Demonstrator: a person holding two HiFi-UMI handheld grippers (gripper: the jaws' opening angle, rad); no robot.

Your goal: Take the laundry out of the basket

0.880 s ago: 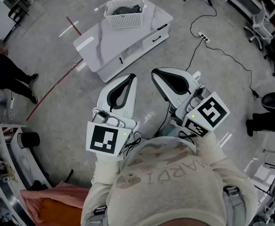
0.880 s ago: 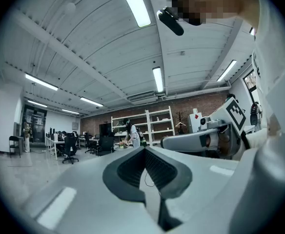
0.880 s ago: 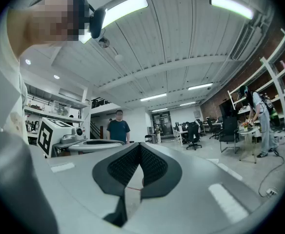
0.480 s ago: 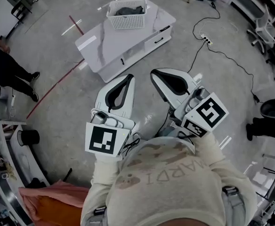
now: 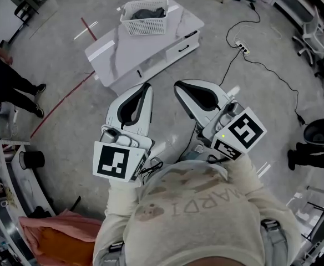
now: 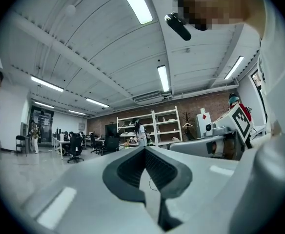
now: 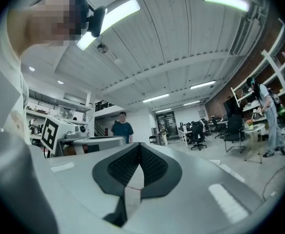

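The basket, white plastic with latticed walls and a rectangular rim, stands upright near the top of the frame, a little left of centre, on the upper end of a low white table. The laundry, a crumpled dark grey heap, lies inside it, showing through the open top
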